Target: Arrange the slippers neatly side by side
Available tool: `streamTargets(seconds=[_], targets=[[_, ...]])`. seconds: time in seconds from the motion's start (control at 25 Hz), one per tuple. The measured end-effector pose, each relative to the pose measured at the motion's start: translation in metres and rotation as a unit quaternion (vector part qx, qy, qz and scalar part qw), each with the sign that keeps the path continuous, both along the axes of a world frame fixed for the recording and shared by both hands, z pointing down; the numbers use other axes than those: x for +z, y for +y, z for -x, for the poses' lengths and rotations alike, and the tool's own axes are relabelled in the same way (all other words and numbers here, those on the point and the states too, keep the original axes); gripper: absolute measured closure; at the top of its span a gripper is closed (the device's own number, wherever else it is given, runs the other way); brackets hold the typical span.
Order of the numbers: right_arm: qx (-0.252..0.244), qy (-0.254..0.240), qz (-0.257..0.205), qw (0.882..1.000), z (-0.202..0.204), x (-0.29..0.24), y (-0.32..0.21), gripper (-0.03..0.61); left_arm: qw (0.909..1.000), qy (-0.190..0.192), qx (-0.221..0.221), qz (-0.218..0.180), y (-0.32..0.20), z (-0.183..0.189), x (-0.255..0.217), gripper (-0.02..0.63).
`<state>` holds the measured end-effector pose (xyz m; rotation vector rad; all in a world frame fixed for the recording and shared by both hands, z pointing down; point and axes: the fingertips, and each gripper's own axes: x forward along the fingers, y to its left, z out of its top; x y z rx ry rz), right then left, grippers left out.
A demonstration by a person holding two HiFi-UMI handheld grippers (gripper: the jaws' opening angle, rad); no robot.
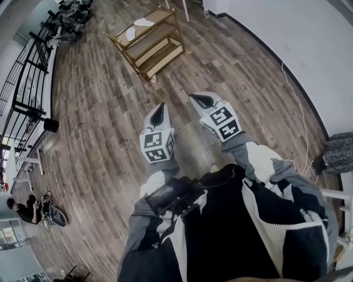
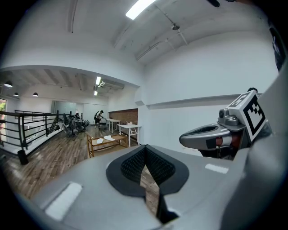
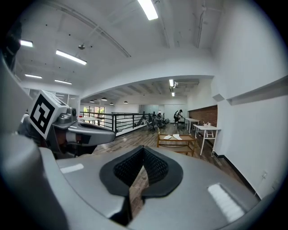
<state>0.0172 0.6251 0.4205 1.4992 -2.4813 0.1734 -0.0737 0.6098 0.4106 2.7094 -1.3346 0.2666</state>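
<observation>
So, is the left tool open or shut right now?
Shut. The left tool has its jaws together, with nothing gripped between them.

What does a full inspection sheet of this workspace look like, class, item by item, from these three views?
Surface: brown wood-plank floor.
Job's things: two white slippers lying apart on the top tier of a light wooden rack.
Clutter: grey fuzzy item by the wall, unidentifiable.
Grippers: left gripper shut, empty; right gripper shut, empty; both far short of the rack.
Cables: thin white cable along the wall's foot.
Surroundings: black metal railing, white tables, seated person.
</observation>
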Motion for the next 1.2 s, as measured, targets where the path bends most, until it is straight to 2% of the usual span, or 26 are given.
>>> streamTargets(seconds=[0.16, 0.52, 0.68, 0.92, 1.2], targets=[[-0.008, -0.009, 0.0, 1.0, -0.02, -0.007, -0.037, 0.574, 0.9999, -0.014, -0.008, -0.004, -0.033, -0.019, -0.008, 0.604], [-0.013, -0.008, 0.0, 1.0, -0.027, 0.014, -0.075, 0.574, 0.9996, -0.013, -0.023, -0.01, -0.068, -0.018, 0.014, 0.604], [-0.005, -0.002, 0.004, 1.0, -0.023, 0.018, -0.102, 0.574, 0.9999, -0.005, -0.01, -0.001, -0.097, -0.017, 0.019, 0.604], [0.014, 0.007, -0.006, 1.0, -0.013, 0.008, -0.162, 0.574, 0.9997, 0.008, 0.019, -0.011, -0.162, -0.014, 0.006, 0.604], [0.031, 0.007, -0.012, 0.999, 0.017, -0.009, -0.23, 0.574, 0.999, 0.009, 0.038, -0.023, -0.233, 0.013, -0.013, 0.604]])
